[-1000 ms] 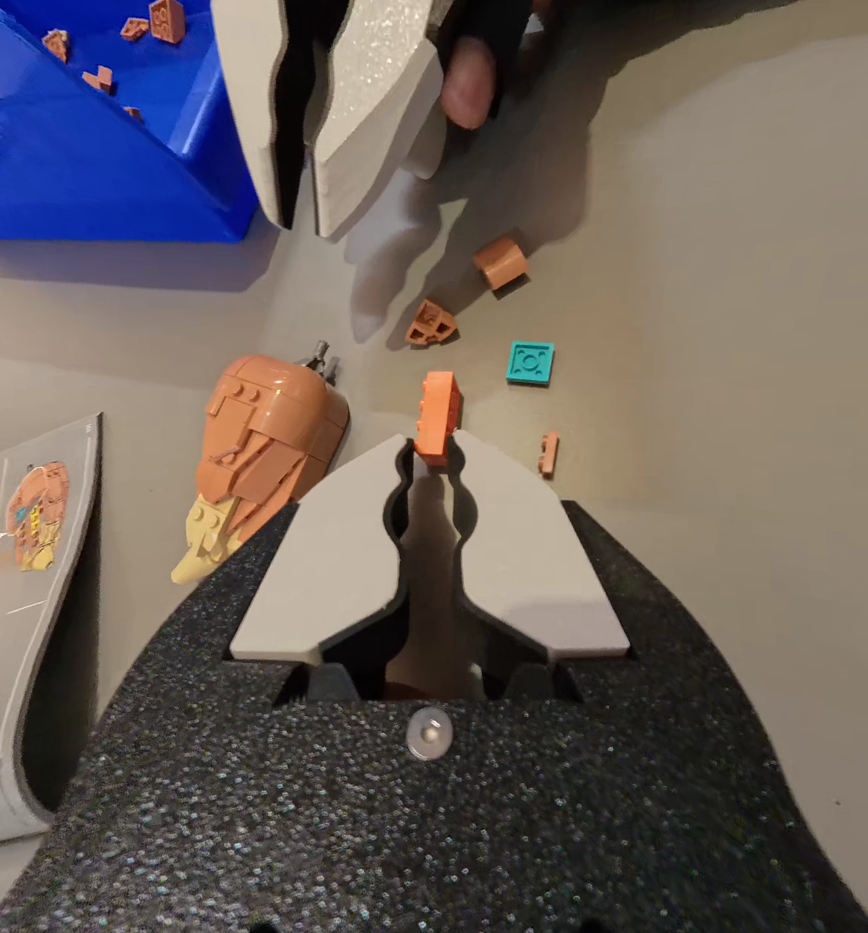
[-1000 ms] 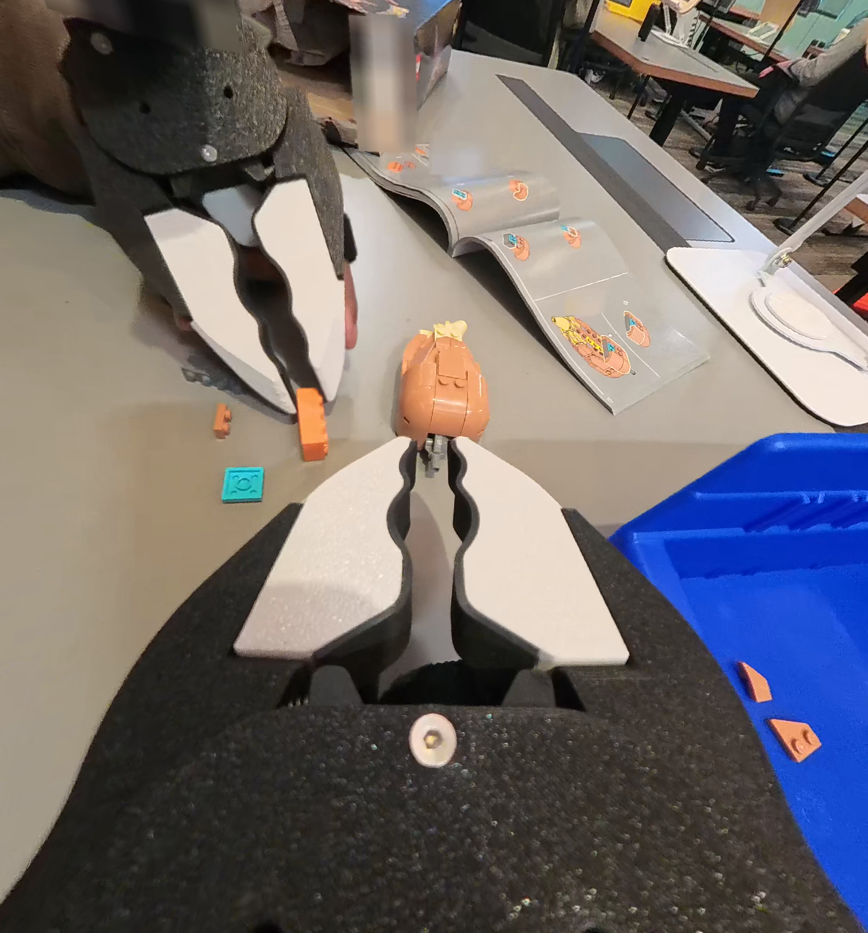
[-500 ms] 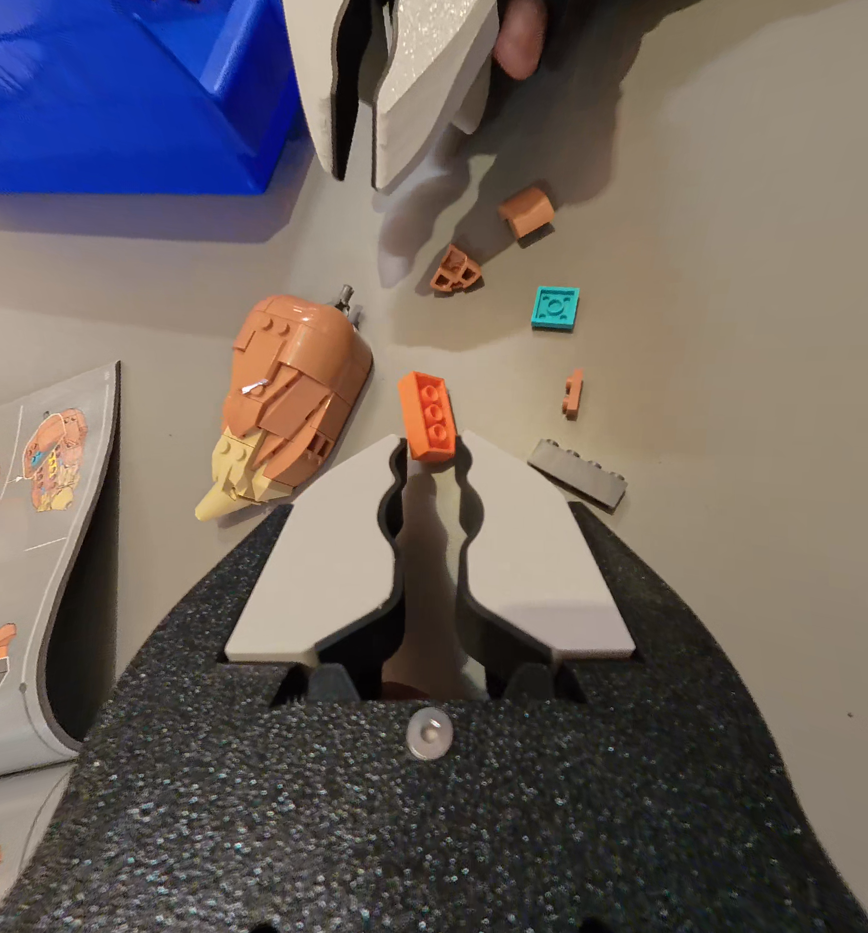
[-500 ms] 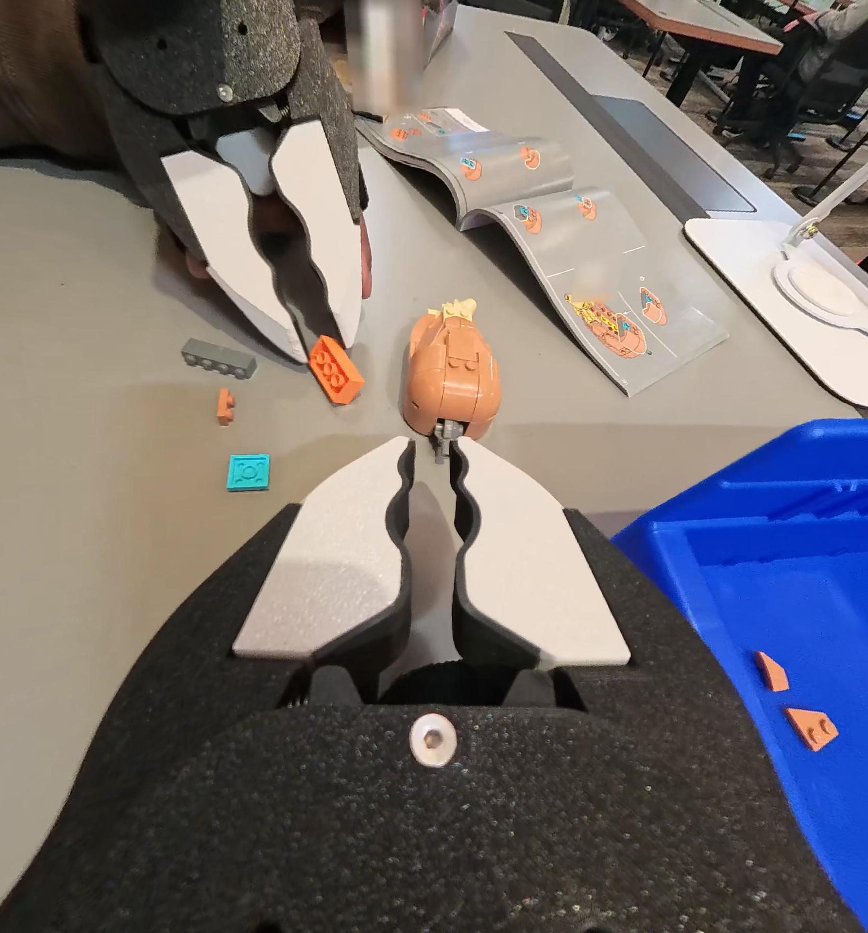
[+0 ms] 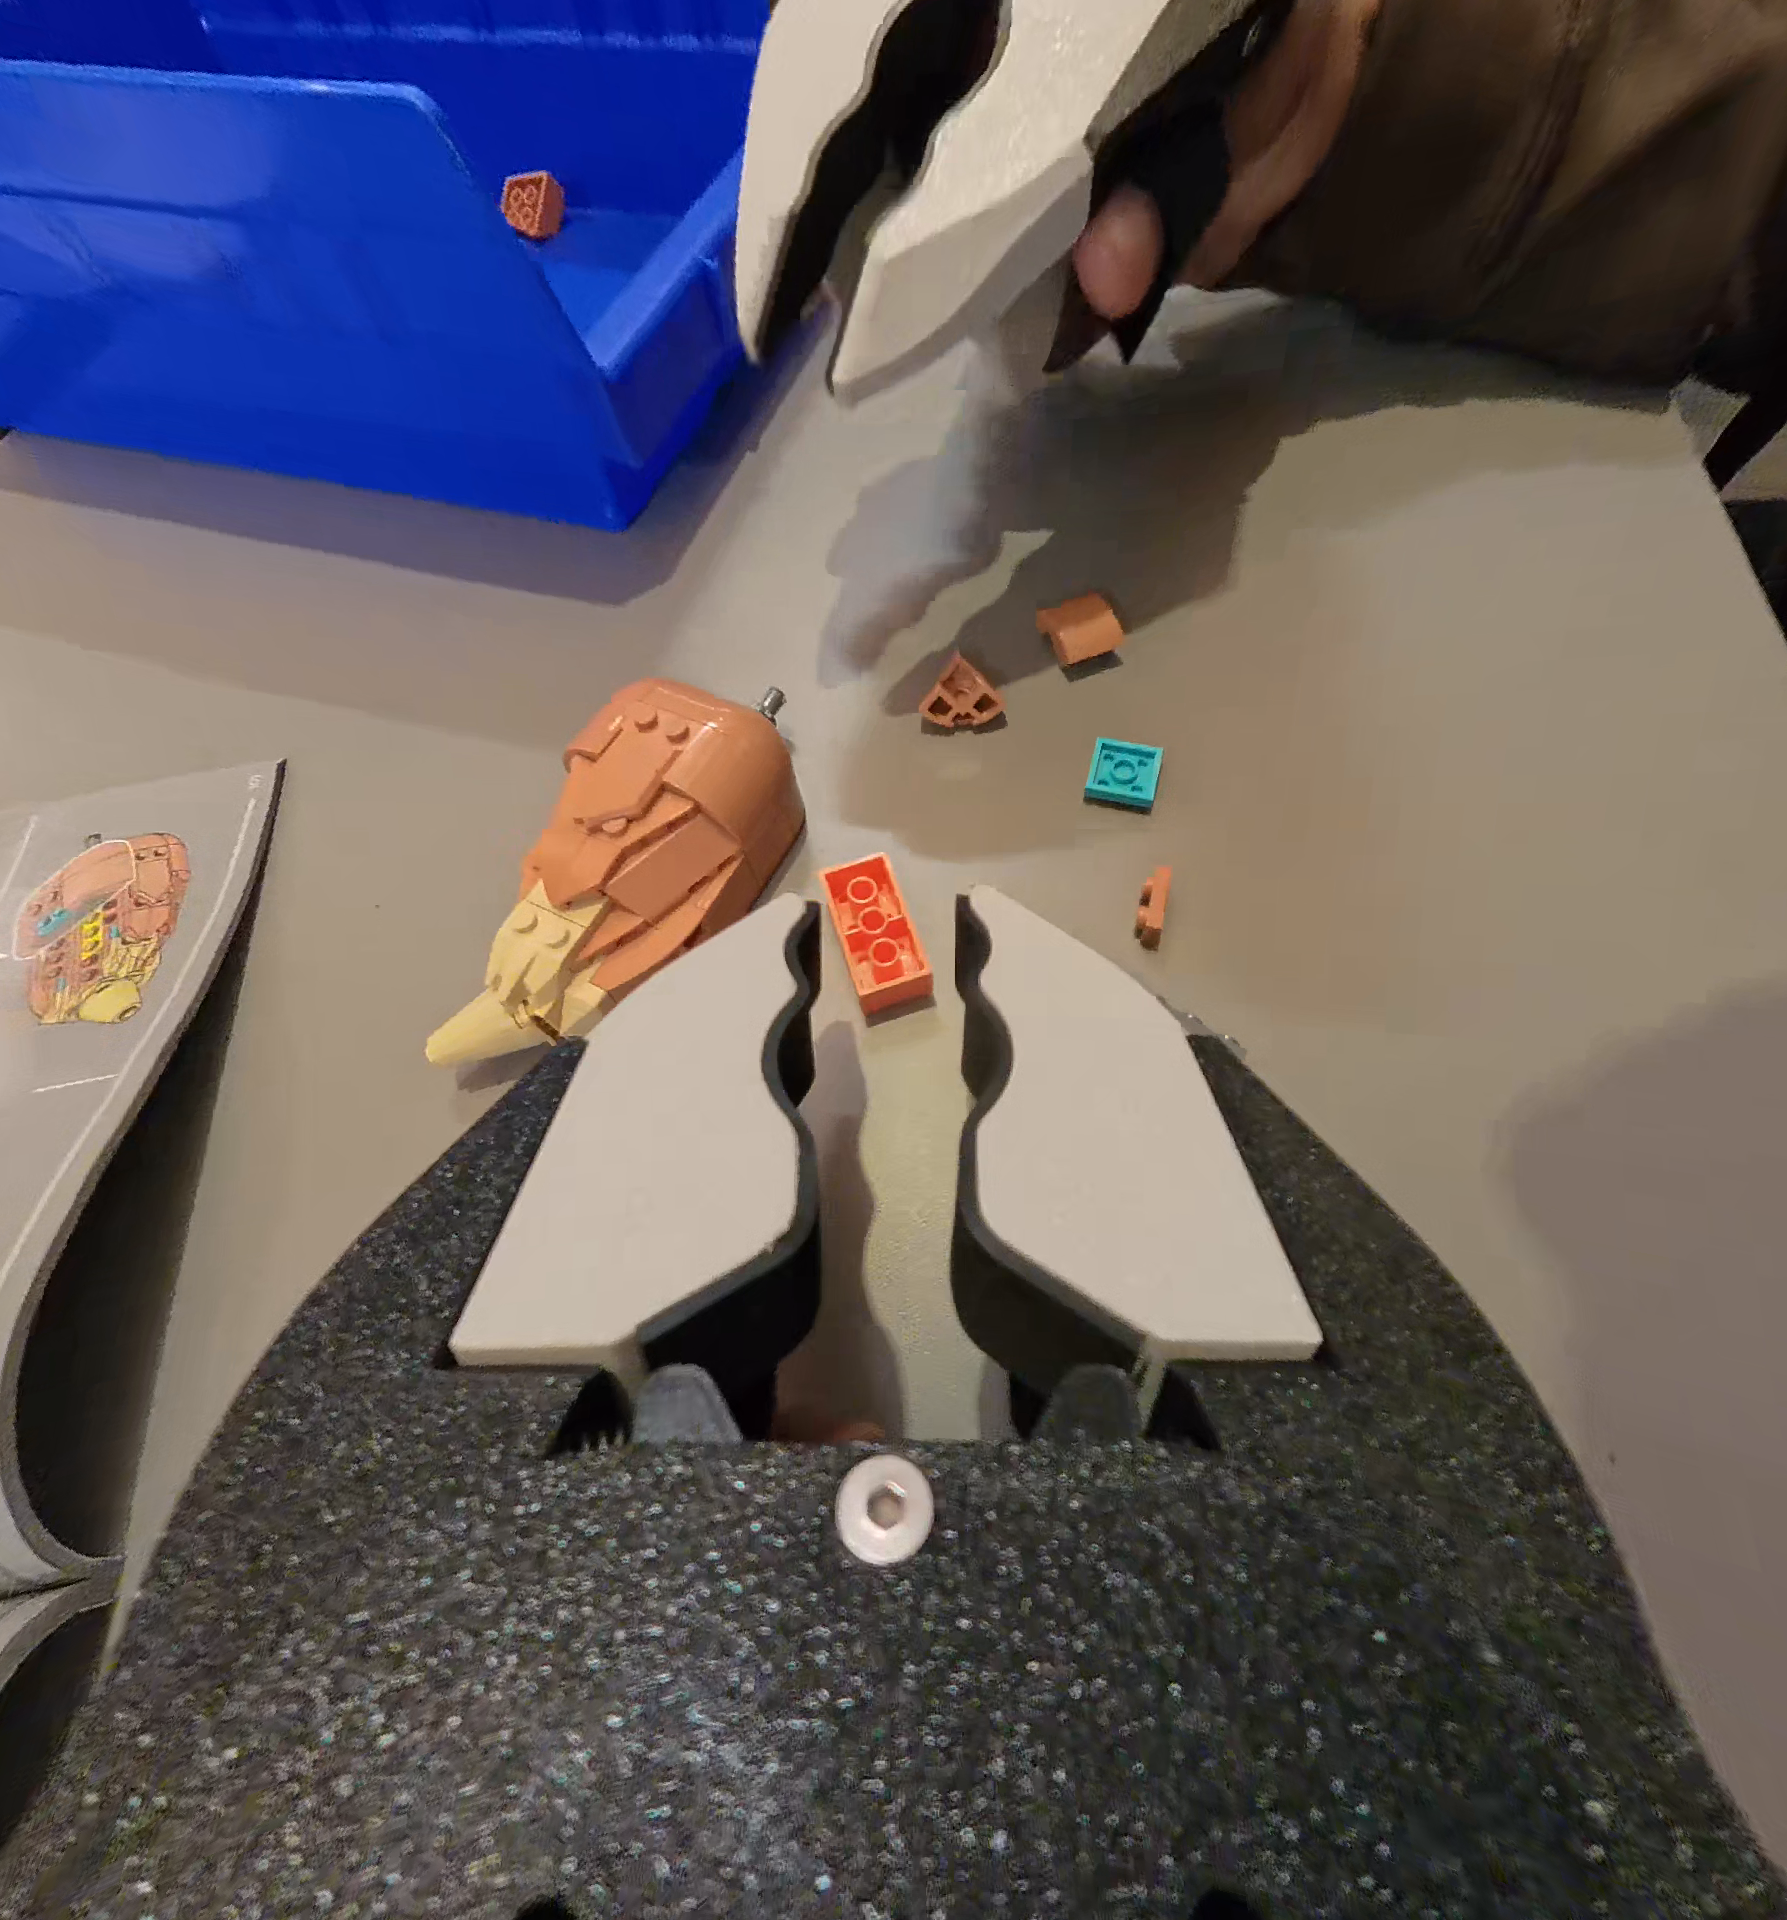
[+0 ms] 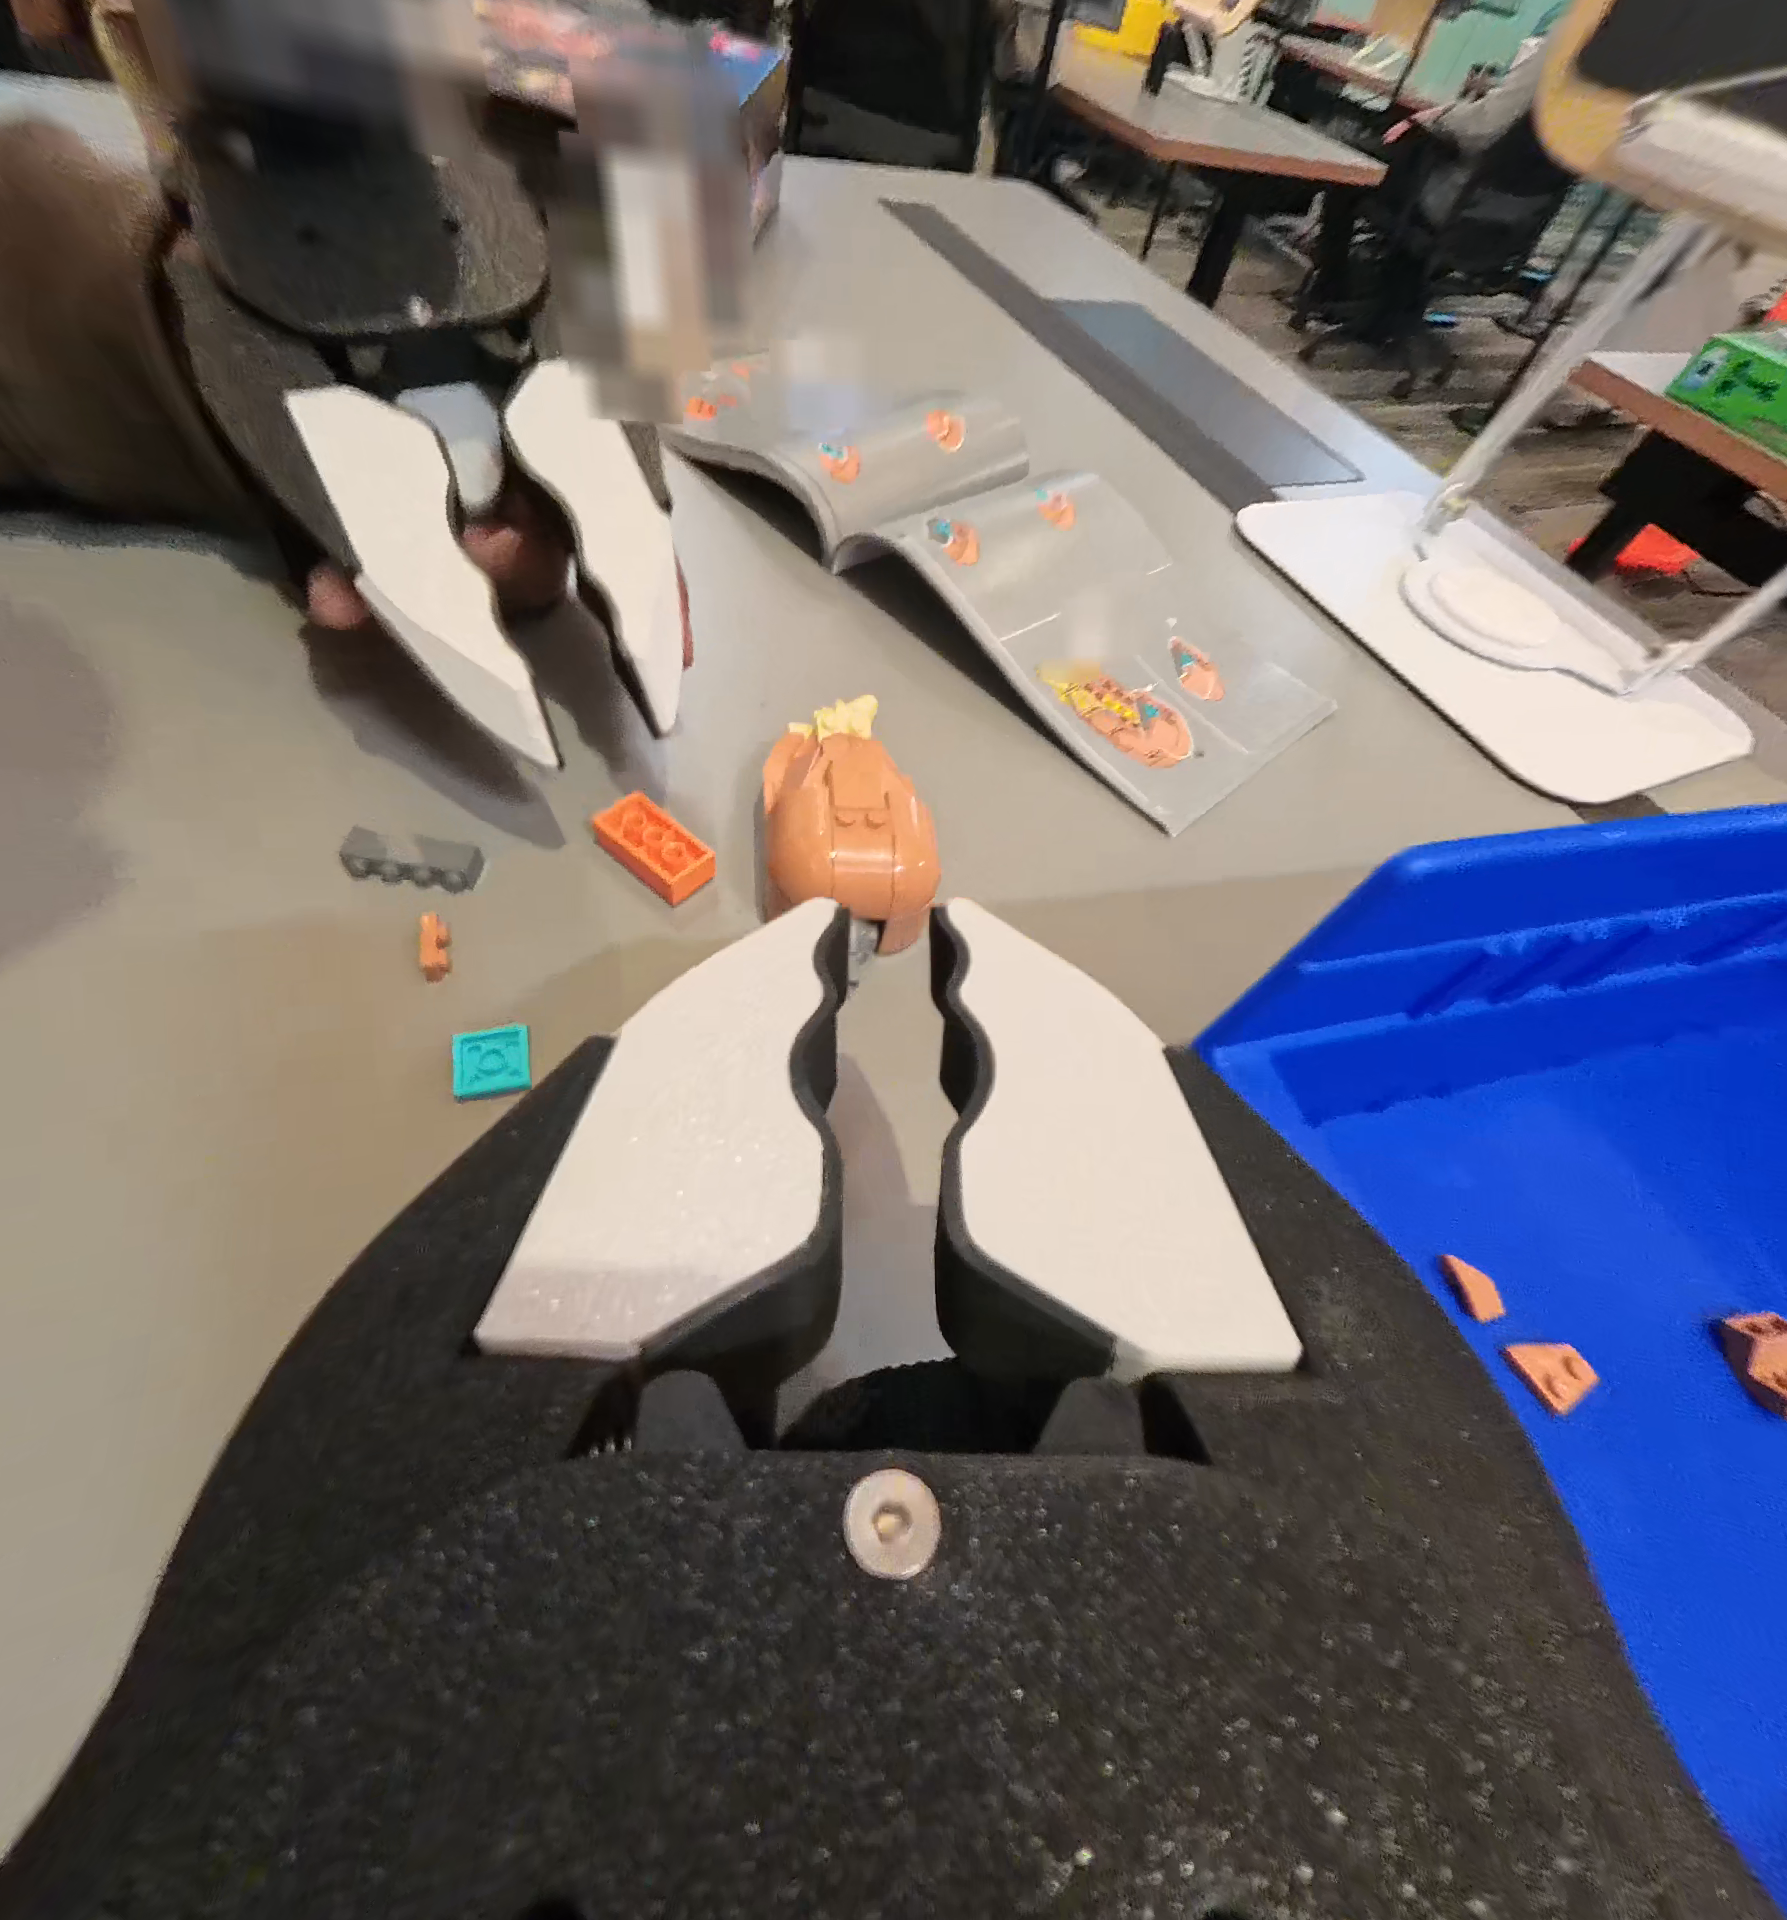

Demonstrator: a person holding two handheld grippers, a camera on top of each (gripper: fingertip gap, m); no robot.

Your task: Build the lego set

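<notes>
A partly built tan-orange lego model [image 5: 660,831] with a yellow tip lies on its side on the grey table [image 5: 1388,727]; it also shows in the right wrist view [image 6: 847,831]. An orange 2x3 brick [image 5: 876,945] lies flat on the table just ahead of my left gripper [image 5: 889,902], which is open and empty. The right wrist view shows that brick [image 6: 653,847] below the raised left gripper [image 6: 608,743]. My right gripper [image 6: 887,914] is slightly open and empty, held above the table near the model's grey pin [image 6: 863,940]. It shows at the top of the left wrist view [image 5: 795,364].
A blue bin [image 6: 1595,1039] with several brown pieces stands at the right. An open instruction booklet [image 6: 1024,582] lies beyond the model. A grey brick [image 6: 411,857], teal plate [image 5: 1123,772], small orange piece [image 5: 1156,906], wedge [image 5: 960,696] and curved piece [image 5: 1081,629] lie loose. Some 11 cm of space lies between my two pairs of fingers.
My left gripper let go of the orange brick, opened wider and drew back. The brick went from standing on edge to lying flat. My right gripper shifted a little.
</notes>
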